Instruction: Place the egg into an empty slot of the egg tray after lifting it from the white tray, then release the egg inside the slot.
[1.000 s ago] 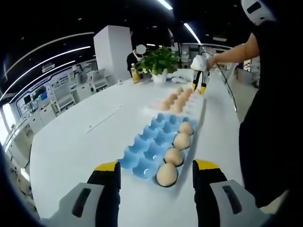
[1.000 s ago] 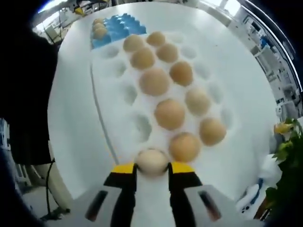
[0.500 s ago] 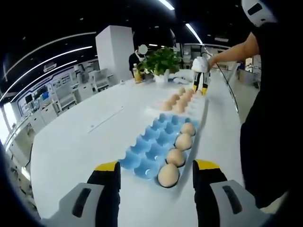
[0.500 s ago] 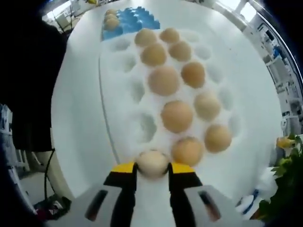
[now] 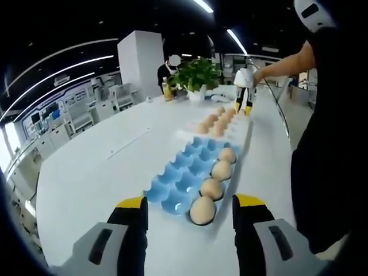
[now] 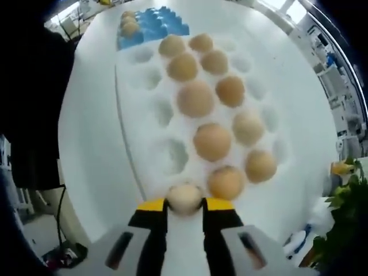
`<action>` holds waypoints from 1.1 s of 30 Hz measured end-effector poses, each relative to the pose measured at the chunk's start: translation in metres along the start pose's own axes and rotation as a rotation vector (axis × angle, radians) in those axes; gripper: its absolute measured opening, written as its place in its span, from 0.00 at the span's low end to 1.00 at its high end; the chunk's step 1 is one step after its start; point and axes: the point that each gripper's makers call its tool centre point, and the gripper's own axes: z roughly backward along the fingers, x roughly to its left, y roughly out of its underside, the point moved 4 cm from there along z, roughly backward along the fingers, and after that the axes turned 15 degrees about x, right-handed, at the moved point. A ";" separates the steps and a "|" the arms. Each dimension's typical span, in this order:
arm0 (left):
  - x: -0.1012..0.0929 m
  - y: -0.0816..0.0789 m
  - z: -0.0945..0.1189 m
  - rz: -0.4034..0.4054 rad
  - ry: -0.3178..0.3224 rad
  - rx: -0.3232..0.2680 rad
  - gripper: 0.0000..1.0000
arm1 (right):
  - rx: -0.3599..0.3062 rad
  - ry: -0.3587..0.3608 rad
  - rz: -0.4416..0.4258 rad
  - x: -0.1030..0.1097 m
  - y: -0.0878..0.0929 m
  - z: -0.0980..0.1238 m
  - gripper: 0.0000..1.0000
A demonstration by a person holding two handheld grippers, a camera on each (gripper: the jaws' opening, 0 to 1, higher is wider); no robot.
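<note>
My right gripper [image 6: 184, 205] is shut on a pale egg [image 6: 184, 197], held above the near end of the white tray [image 6: 138, 121], which carries several brown eggs [image 6: 213, 141] and empty cups. The blue egg tray [image 6: 150, 27] lies beyond it. In the left gripper view the blue egg tray [image 5: 184, 178] lies just ahead with several eggs [image 5: 211, 188] along its right row and empty slots to the left. My left gripper [image 5: 190, 208] stands open in front of it, holding nothing. The right gripper [image 5: 242, 92] shows far off over the white tray [image 5: 238, 129].
Both trays lie on a long white table [image 5: 98, 167]. A potted plant [image 5: 194, 75] stands at the table's far end and shows again as leaves [image 6: 348, 201]. A person in dark clothes [image 5: 328, 144] stands along the table's right side. Another person [image 5: 164, 72] stands behind the plant.
The right gripper's view has shifted slightly over the white tray, with the egg still held. The left gripper view has barely moved.
</note>
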 end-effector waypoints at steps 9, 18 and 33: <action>-0.001 0.000 -0.001 -0.008 0.010 0.013 0.58 | 0.044 -0.038 0.154 0.000 -0.007 -0.006 0.25; -0.003 0.000 0.000 0.013 0.005 -0.009 0.56 | 0.093 -0.095 0.083 -0.003 -0.009 -0.009 0.24; 0.005 -0.001 -0.001 0.000 0.007 -0.008 0.56 | -0.027 -0.007 -0.037 -0.010 -0.001 0.038 0.24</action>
